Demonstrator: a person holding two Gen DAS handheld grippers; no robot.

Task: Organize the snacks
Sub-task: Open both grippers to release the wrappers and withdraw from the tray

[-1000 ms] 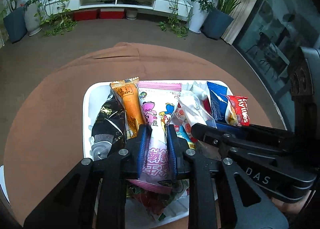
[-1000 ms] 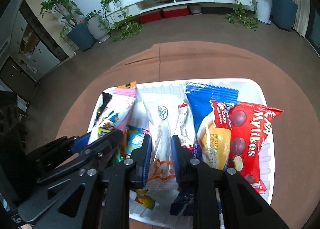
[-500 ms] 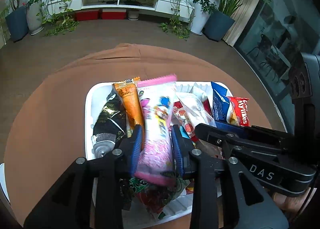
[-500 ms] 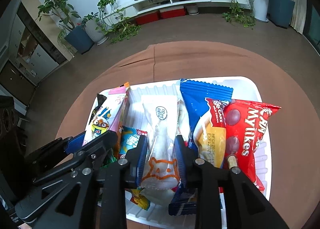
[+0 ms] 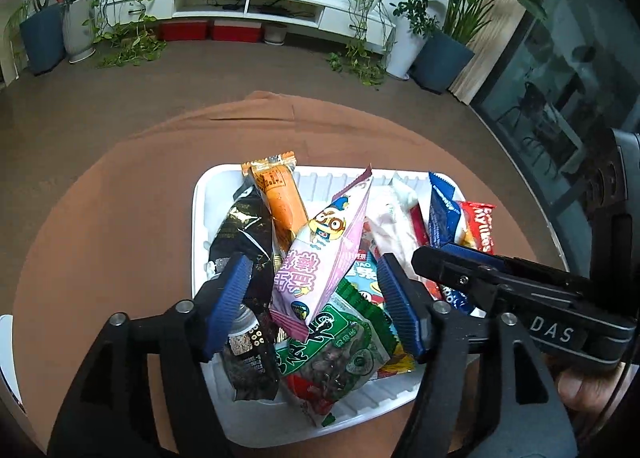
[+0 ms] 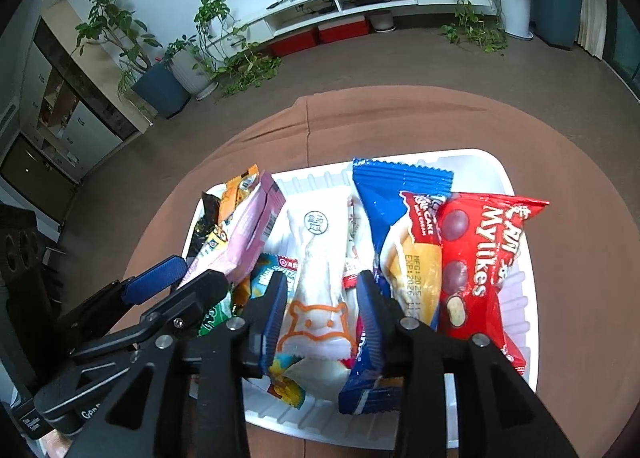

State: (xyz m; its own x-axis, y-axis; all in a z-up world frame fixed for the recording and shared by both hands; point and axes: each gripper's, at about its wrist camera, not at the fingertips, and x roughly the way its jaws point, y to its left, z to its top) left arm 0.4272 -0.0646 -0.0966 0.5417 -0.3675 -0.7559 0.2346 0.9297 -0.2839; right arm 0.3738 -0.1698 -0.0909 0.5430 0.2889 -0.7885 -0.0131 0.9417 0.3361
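White tray [image 5: 200, 218] is seen at centre frame on the brown round table [image 5: 100, 238], packed with snacks. In the left wrist view, the left gripper [image 5: 312, 306] has just been opening; the pink packet [image 5: 320, 258] lies loose between the parted jaws, untouched, its long axis tilted up and to the right. In the right wrist view, the right gripper [image 6: 322, 310] has also just been opening; the white packet [image 6: 320, 258] lies between the jaws, long axis straight ahead, pads apparently just clear. Blue packet [image 6: 396, 214] and red packet [image 6: 480, 258] sit to the right.
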